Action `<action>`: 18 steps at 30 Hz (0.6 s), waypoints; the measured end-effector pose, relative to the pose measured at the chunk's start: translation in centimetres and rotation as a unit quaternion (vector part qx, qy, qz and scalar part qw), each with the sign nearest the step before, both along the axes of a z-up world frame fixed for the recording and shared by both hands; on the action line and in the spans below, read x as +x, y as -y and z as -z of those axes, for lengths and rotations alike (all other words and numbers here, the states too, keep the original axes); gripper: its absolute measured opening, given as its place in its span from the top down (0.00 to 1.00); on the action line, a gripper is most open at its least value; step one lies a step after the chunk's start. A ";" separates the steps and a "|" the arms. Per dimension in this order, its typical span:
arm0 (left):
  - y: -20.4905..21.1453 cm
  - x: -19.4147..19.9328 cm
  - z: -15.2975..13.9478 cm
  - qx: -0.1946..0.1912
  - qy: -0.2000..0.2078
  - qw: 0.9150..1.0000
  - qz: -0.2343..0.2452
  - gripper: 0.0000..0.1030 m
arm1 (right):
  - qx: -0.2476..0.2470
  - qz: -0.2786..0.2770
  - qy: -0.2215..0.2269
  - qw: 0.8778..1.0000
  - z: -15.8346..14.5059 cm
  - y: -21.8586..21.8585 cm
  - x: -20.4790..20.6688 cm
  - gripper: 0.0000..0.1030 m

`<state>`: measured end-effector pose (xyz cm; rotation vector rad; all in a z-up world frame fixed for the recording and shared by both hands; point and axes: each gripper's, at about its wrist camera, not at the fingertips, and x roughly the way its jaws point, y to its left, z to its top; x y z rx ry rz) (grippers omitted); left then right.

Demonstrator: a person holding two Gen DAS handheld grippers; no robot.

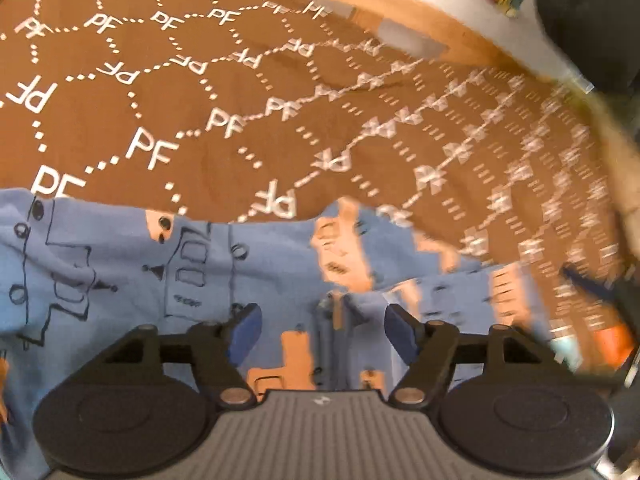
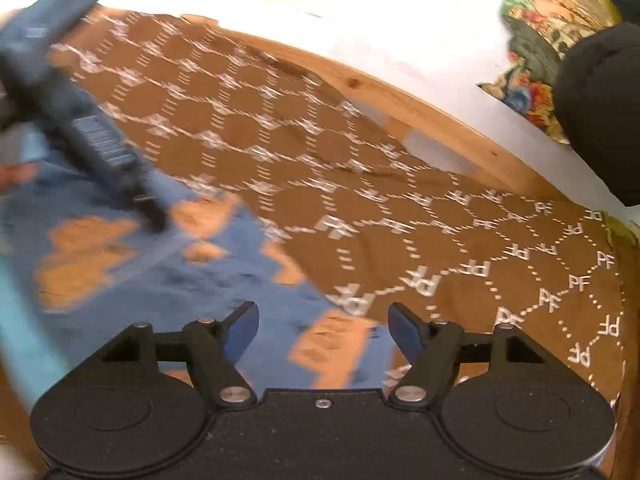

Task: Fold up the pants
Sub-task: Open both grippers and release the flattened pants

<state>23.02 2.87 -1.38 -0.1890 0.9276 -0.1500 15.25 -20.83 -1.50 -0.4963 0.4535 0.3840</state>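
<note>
Blue pants (image 1: 120,268) with orange patches and black line drawings lie on a brown cloth printed with white "PF" letters (image 1: 160,80). My left gripper (image 1: 322,330) is open just above the pants, with nothing between its blue pads. In the right wrist view the pants (image 2: 168,280) lie at lower left, blurred. My right gripper (image 2: 322,330) is open above the pants' right edge and holds nothing. The left gripper's dark body (image 2: 92,136) shows at upper left over the pants.
The brown cloth (image 2: 360,184) covers a wooden table whose rim (image 2: 440,120) curves along the far side. Beyond the rim are a white surface (image 2: 360,20), a colourful printed cloth (image 2: 532,52) and a dark rounded object (image 2: 600,112).
</note>
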 end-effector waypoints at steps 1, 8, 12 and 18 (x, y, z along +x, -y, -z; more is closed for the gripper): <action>0.5 0.1 0.3 0.013 0.000 1.000 -0.003 0.30 | -0.007 0.005 0.000 1.000 0.6 0.1 1.0 0.29; 0.1 -0.8 0.7 0.030 0.023 0.999 0.002 0.30 | -0.021 0.106 0.003 0.994 3.1 3.9 5.2 0.26; -0.2 -1.6 -0.5 0.029 0.026 0.999 -0.027 0.22 | -0.009 0.124 0.031 0.992 1.4 4.4 4.1 0.28; 1.1 -4.7 1.2 0.079 0.025 0.997 -0.006 0.15 | -0.035 0.060 -0.012 0.998 3.5 2.2 1.8 0.22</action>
